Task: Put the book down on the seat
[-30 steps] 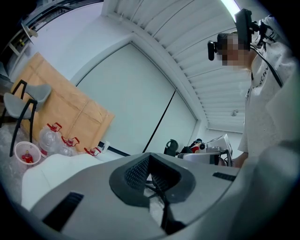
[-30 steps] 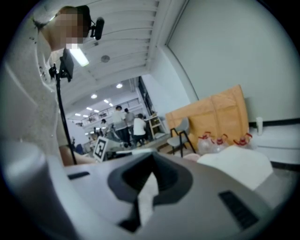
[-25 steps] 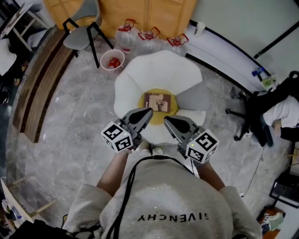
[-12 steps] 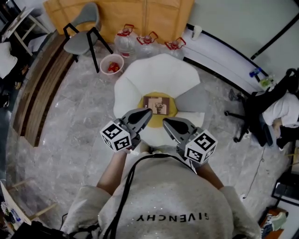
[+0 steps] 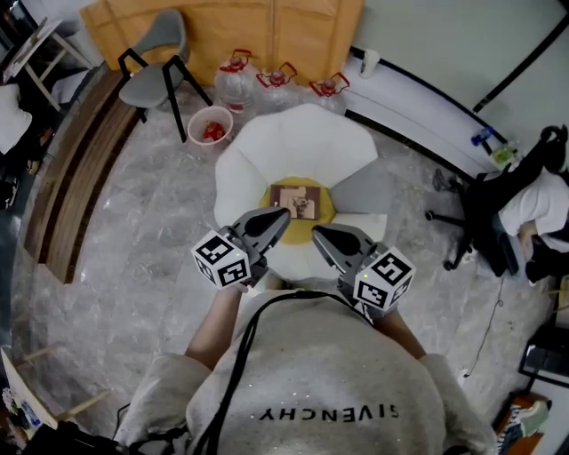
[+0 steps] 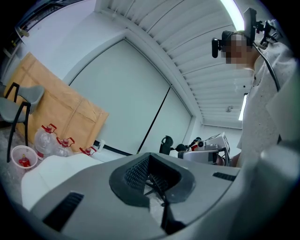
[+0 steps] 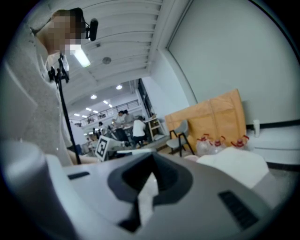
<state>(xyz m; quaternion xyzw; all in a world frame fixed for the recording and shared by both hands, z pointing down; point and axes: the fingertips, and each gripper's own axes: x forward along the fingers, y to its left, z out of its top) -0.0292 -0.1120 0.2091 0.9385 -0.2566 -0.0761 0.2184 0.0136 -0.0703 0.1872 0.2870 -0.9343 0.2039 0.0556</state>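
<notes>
1. Plainly shut and empty: jaws of the left gripper [image 5: 283, 214], pressed together to a narrow point, with nothing between them in the left gripper view [image 6: 154, 180].
2. Likewise shut and empty at the right gripper [image 5: 317, 233], with the same pinched tip and bare pads in the right gripper view [image 7: 146, 190].
3. Held side by side above the near edge of the white petal-shaped padded seat [image 5: 293, 142], tips aimed toward its middle, marker cubes toward the person.
4. Lying flat on the round yellow cushion [image 5: 331, 206] at the seat's centre: the small brown-covered book [image 5: 296, 200], just past both tips and gripped by neither.
5. Just beyond the seat's far edge: three clear plastic water jugs with red handles [image 5: 236, 75], standing upright in a row.
6. Behind those jugs, farther from the seat: a large tan cardboard sheet [image 5: 222, 27], upright against the pale wall.
7. Near the seat's far-left petal: a round white bucket with red contents [image 5: 211, 124]; past it, a grey shell chair on black legs [image 5: 158, 62].
8. Well apart to the right of the seat: a black swivel office chair [image 5: 484, 218] with dark and white cloth over it.
9. Under and around the seat: grey marbled floor [image 5: 133, 231]; far off to the seat's left, a long brown wooden bench [image 5: 71, 160].
10. On the seat's near side, lowest in the head view: the person's grey sweatshirt [image 5: 320, 373] and both bare forearms reaching to the grippers.
</notes>
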